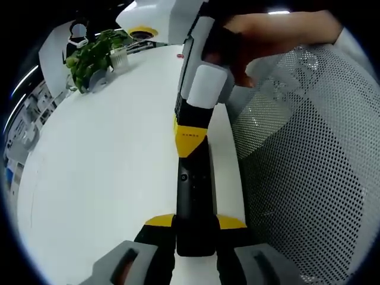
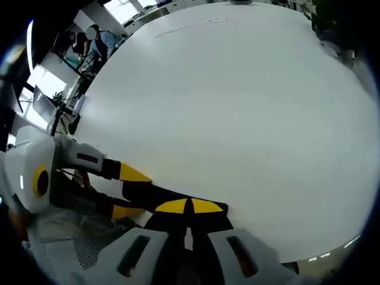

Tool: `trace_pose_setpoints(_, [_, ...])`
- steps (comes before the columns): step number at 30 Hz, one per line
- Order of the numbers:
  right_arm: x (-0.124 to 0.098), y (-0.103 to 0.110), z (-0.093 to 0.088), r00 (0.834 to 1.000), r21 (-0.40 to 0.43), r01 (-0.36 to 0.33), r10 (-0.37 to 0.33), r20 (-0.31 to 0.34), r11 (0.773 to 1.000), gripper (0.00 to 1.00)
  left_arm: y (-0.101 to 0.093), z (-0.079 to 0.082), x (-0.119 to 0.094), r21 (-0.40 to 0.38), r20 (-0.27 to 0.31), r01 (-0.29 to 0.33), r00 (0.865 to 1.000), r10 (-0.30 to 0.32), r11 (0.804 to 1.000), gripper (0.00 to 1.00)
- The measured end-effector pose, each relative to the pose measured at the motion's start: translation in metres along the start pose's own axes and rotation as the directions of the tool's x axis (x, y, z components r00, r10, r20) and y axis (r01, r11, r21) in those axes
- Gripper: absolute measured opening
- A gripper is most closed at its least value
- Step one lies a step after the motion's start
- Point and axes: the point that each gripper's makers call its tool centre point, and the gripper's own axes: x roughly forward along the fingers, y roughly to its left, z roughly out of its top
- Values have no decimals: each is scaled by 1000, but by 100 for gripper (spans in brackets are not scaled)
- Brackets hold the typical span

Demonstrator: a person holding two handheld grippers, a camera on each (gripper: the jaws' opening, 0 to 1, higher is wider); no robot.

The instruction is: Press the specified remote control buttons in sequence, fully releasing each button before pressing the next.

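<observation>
Black-cased, likely light, stiff, slick; pinched remote control (image 1: pixel 193 190) by its near end in left gripper (image 1: pixel 195 223) along worktop (image 1: pixel 107 178) edge; had right gripper (image 2: pixel 189 206) pressed together.

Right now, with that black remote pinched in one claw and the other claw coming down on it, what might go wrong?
1. The remote is gripped by its near end alone, with its length jutting over the white table; a hard press by the right gripper could tip or slip it.
2. The right gripper's yellow tips hide the buttons, so the wrong one might be hit.
3. The left gripper sits close to the table's edge beside a mesh chair.
</observation>
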Motion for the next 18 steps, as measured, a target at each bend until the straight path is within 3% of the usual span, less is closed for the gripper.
trace_pose_setpoints(13, [3, -1, -1, 1000, -6, -1, 1, 15, 1000, 0, 0, 1, 1, -14, 1, -7, 1000, 7, 1000, 25])
trace_pose_setpoints(18, [3, 2, -3, 999, -86, 32, -30, 26, 996, 0, 0, 1, 0, -8, -3, -6, 1000, 6, 1000, 25])
